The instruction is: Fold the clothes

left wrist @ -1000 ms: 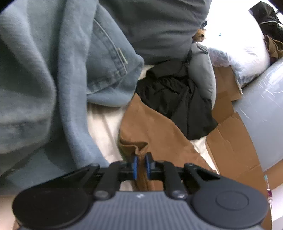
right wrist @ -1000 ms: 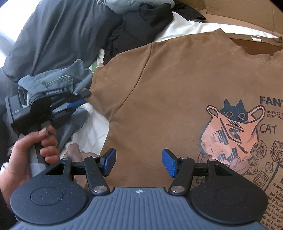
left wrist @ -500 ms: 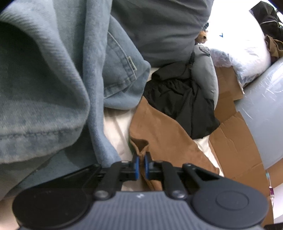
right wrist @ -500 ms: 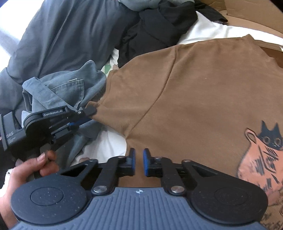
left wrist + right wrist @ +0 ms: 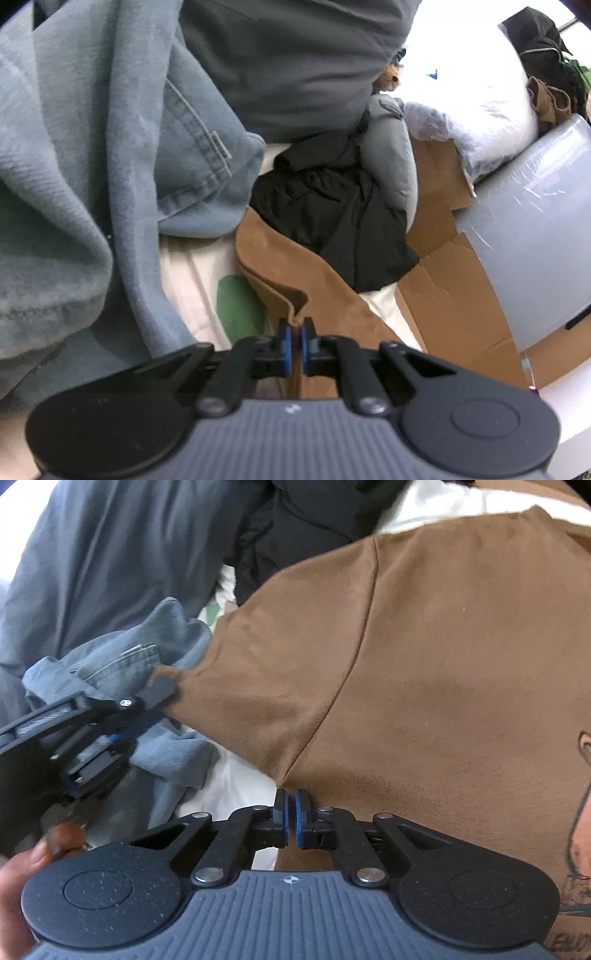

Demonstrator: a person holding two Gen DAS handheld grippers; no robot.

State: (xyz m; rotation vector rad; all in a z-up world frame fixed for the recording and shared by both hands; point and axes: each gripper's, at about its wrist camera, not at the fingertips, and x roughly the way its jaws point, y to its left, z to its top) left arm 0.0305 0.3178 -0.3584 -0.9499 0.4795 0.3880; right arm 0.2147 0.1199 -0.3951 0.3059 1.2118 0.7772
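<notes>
Brown T-shirt (image 5: 424,672): soft, light, limp cloth; likely to sag and crease, best taken at hems and seams. Lies spread on the pale sheet (image 5: 188,273), right of the denim heap (image 5: 92,147).
Left gripper (image 5: 294,341): pinching the sleeve edge.
Right gripper (image 5: 290,814): pinching the near edge by the armpit seam.

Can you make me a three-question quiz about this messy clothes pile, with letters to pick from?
1. Where are the left tongs?
A. on the brown shirt's sleeve
B. on the black clothes
C. on the cardboard

2. What colour are the tong pads?
A. red
B. blue
C. yellow

3. How are the right tongs?
A. wide open
B. shut on the brown shirt
C. holding jeans

Answers:
1 A, brown cloth is pinched between them.
2 B, both pairs show blue.
3 B, pads together at the armpit seam.
</notes>
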